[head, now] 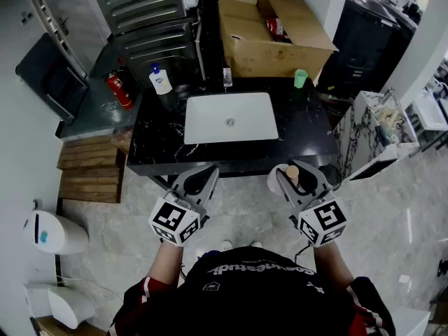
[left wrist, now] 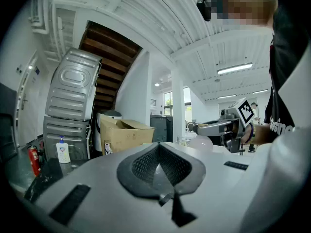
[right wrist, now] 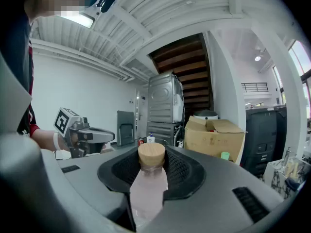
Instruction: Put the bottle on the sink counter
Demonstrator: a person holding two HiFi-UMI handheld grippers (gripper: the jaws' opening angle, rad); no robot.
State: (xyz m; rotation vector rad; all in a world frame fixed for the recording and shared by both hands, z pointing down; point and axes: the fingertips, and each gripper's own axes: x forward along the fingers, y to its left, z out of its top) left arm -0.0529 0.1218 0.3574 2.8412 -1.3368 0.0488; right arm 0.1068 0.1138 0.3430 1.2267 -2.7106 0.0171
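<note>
**Bottle (right wrist: 147, 188) gripped in right tongs, not yet set down**

The right tongs (right wrist: 151, 161) are clamped on the bottle's pale body just below its wooden cap, cap up. The bottle is in the air by the front edge of the tabletop (head: 308, 128), right of centre, resting on nothing. The left tongs (left wrist: 158, 168) are pressed together with nothing in them, off the front edge left of centre.

Progress, as a judgement: the pickup is done and the carry is nearly done. Left to do: reach over the front edge, stand the bottle on the black surface beside the white basin (head: 231, 117), and let go. The space right of the basin looks free. A soap dispenser (head: 160, 80) takes the rear left corner and a green cup (head: 300, 78) sits at the rear edge, right side.

- **Head view:** only this one shows the tabletop layout and both tongs near its edge. Little of the bottle shows beyond the cap.
- **Right gripper view:** only this one shows the grip on the bottle's body.
- **Left gripper view:** shows its own pads meeting, and the bottle only as a pale blob.
</note>
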